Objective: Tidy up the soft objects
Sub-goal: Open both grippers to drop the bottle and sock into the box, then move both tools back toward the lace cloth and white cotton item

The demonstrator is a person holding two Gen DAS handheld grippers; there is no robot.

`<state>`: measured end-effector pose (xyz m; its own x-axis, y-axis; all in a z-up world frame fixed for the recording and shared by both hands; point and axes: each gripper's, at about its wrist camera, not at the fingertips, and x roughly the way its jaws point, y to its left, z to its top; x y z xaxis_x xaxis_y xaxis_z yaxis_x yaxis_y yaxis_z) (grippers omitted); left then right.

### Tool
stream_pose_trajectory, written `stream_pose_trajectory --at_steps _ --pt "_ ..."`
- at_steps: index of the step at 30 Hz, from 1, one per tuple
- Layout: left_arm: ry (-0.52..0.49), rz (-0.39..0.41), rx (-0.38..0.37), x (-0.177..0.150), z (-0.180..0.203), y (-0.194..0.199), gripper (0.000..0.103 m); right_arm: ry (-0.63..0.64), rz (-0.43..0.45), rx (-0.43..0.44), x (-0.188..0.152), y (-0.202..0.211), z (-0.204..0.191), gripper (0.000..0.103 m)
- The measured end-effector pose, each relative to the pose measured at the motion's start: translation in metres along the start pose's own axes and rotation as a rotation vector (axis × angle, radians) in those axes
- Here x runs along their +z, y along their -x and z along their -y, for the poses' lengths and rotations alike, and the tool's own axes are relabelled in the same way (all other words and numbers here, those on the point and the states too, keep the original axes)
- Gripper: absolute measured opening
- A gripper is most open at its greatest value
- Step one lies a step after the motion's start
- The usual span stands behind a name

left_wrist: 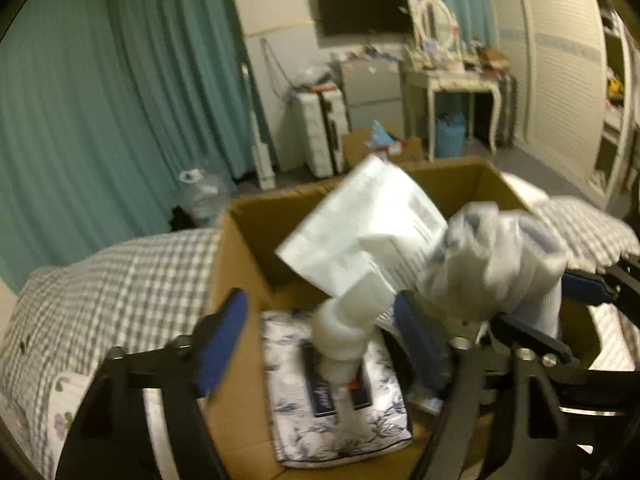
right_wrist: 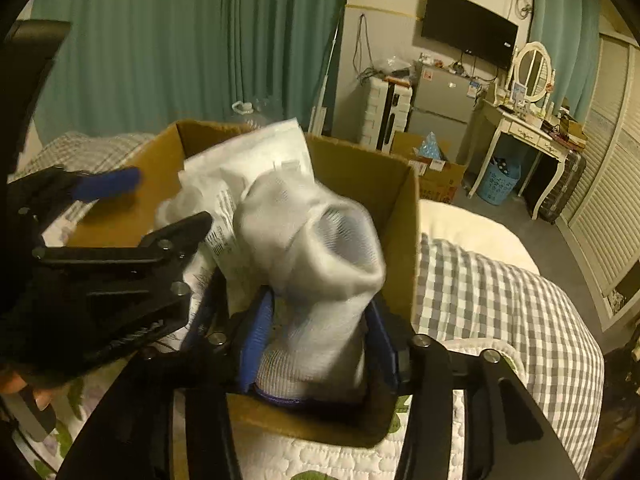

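Note:
An open cardboard box (left_wrist: 248,248) stands on the bed; it also shows in the right wrist view (right_wrist: 360,176). My left gripper (left_wrist: 320,332) is open over the box; a white plastic packet (left_wrist: 360,220) tilts between its blue fingers, falling or loose. A floral tissue pack (left_wrist: 332,420) lies on the box floor. My right gripper (right_wrist: 316,336) is shut on a rolled white sock (right_wrist: 312,248) and holds it over the box; the sock also shows in the left wrist view (left_wrist: 496,256). The packet (right_wrist: 256,160) sits behind the sock.
The bed has a grey checked cover (right_wrist: 500,304) around the box. A teal curtain (left_wrist: 120,100), water jug (left_wrist: 204,196), suitcase (left_wrist: 324,132), fridge (right_wrist: 444,100), dressing table (right_wrist: 524,128) and a second cardboard box (right_wrist: 432,168) stand beyond.

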<state>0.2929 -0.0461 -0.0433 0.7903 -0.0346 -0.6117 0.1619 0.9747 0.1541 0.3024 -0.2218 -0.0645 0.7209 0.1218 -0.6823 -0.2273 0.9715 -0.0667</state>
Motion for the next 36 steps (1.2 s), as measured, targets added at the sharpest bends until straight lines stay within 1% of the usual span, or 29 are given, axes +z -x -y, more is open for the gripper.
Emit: stream_pose_trajectory --at_steps 1,2,4,7,9,13,15,16,17,19,22,23,26,31,36 --pt "0.021 0.011 -0.009 0.003 -0.004 0.008 0.086 -0.001 0.012 0.004 0.002 0.004 0.000 0.053" --pt "0.030 0.020 -0.010 0.004 -0.007 0.013 0.086 -0.005 0.033 0.004 0.004 0.012 0.001 0.055" --pt "0.039 0.041 0.006 0.009 -0.012 0.025 0.086 -0.013 0.072 0.000 0.008 0.031 0.004 0.063" --pt "0.053 0.074 0.016 0.016 -0.019 0.049 0.086 -0.030 0.128 0.002 0.010 0.060 0.008 0.069" --pt "0.069 0.099 0.013 0.020 -0.025 0.066 0.086 -0.030 0.169 -0.027 0.011 0.084 0.009 0.074" --pt "0.092 0.150 0.014 0.022 -0.040 0.107 0.087 -0.041 0.220 -0.030 0.013 0.127 0.003 0.079" --pt "0.106 0.182 0.022 0.026 -0.046 0.131 0.093 -0.046 0.244 -0.025 0.014 0.149 0.001 0.082" --pt "0.119 0.207 0.027 0.028 -0.051 0.146 0.098 -0.046 0.261 -0.025 0.013 0.162 -0.001 0.084" --pt "0.128 0.225 0.030 0.029 -0.052 0.158 0.100 -0.045 0.278 -0.029 0.013 0.176 -0.004 0.085" --pt "0.140 0.265 0.035 0.031 -0.060 0.186 0.100 -0.039 0.310 -0.040 0.012 0.203 -0.008 0.091" --pt "0.165 0.330 0.053 0.031 -0.070 0.224 0.101 -0.036 0.359 -0.055 0.009 0.239 -0.013 0.094" --pt "0.172 0.342 0.055 0.029 -0.073 0.234 0.103 -0.037 0.375 -0.057 0.008 0.252 -0.014 0.095" --pt "0.191 0.379 0.049 0.024 -0.081 0.266 0.103 -0.045 0.406 -0.074 0.005 0.282 -0.020 0.097" --pt "0.207 0.448 0.056 0.008 -0.086 0.318 0.103 -0.035 0.452 -0.079 -0.001 0.327 -0.030 0.103" --pt "0.243 0.470 0.034 0.000 -0.088 0.350 0.103 -0.013 0.498 -0.093 -0.009 0.368 -0.039 0.103"
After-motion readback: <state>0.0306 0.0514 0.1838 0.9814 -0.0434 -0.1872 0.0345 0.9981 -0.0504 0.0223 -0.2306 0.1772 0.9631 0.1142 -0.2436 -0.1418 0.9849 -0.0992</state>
